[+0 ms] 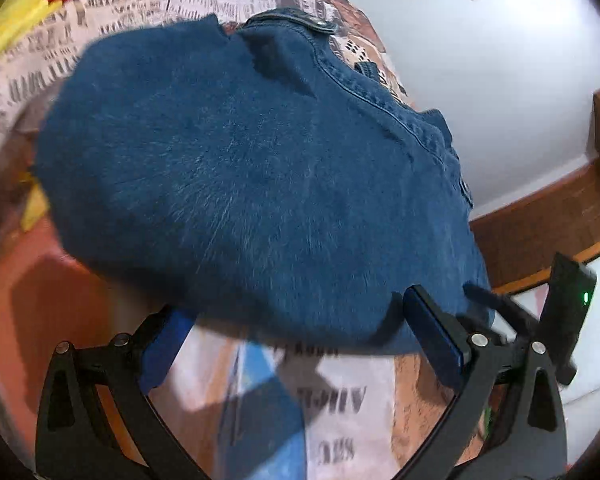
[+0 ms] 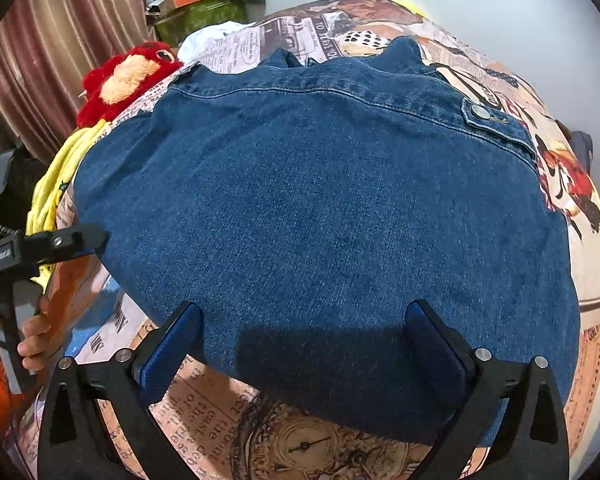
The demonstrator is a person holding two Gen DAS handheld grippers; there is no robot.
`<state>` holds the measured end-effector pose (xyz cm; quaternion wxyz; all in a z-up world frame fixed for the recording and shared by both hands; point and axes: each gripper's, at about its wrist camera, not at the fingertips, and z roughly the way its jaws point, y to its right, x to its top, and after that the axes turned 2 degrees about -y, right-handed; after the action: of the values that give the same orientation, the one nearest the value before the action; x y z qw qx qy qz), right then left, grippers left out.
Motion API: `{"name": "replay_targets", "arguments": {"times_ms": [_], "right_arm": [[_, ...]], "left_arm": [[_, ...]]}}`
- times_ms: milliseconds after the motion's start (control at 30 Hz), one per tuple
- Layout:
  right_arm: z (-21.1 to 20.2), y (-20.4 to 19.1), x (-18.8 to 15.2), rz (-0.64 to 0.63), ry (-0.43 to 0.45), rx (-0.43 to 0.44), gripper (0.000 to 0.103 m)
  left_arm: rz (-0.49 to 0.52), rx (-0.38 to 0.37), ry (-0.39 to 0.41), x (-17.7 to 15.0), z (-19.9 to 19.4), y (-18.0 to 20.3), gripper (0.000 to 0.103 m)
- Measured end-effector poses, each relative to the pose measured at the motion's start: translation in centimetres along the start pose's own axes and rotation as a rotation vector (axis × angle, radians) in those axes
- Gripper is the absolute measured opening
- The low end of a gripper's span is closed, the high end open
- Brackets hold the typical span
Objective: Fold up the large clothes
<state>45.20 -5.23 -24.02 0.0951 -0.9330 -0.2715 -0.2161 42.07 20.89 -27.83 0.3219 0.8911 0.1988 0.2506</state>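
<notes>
A blue denim jacket [image 2: 320, 208] lies flat and folded on a bed, its collar and a buttoned pocket flap [image 2: 480, 114] at the far side. My right gripper [image 2: 305, 307] is open, its blue pads wide apart over the jacket's near edge, with denim between them but not pinched. In the left wrist view the same jacket [image 1: 240, 168] fills the frame, blurred. My left gripper [image 1: 296, 306] is also open, its fingers standing either side of the near hem. From the right wrist view the left gripper [image 2: 96, 238] sits at the jacket's left edge, held by a hand [image 2: 32, 340].
The bed is covered with a newspaper-print sheet [image 2: 292, 440]. A red plush toy [image 2: 128, 76] and a yellow cloth [image 2: 56, 188] lie at the far left. Behind them are a curtain [image 2: 60, 20] and a pile of boxes [image 2: 200, 12]. A wooden ledge [image 1: 540, 216] runs along the white wall.
</notes>
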Motion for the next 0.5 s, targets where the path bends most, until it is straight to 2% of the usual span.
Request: {"name": "replay_targets", "arguments": {"times_ms": [167, 267, 333, 367, 400, 500], "right_arm": [[-0.1, 0.2, 0.2, -0.001, 0.011, 0.009, 0.103], [0.0, 0.2, 0.2, -0.001, 0.014, 0.011, 0.103], [-0.1, 0.2, 0.2, -0.002, 0.014, 0.009, 0.103], [-0.1, 0.2, 0.2, -0.002, 0.013, 0.009, 0.103], [-0.1, 0.1, 0.1, -0.001, 0.012, 0.007, 0.103], [-0.4, 0.1, 0.1, 0.003, -0.004, 0.0, 0.103]], "left_arm": [[-0.088, -0.035, 0.042, 1.7, 1.5, -0.4, 0.103], [-0.146, -0.014, 0.079, 2.9, 2.3, -0.6, 0.099], [-0.2, 0.012, 0.116, 3.6, 2.4, -1.0, 0.088], [-0.225, 0.035, 0.127, 3.9, 2.3, -1.2, 0.074], [-0.257, 0.049, 0.133, 4.2, 2.3, -1.6, 0.066], [-0.294, 0.03, 0.157, 4.3, 1.4, -2.0, 0.049]]}}
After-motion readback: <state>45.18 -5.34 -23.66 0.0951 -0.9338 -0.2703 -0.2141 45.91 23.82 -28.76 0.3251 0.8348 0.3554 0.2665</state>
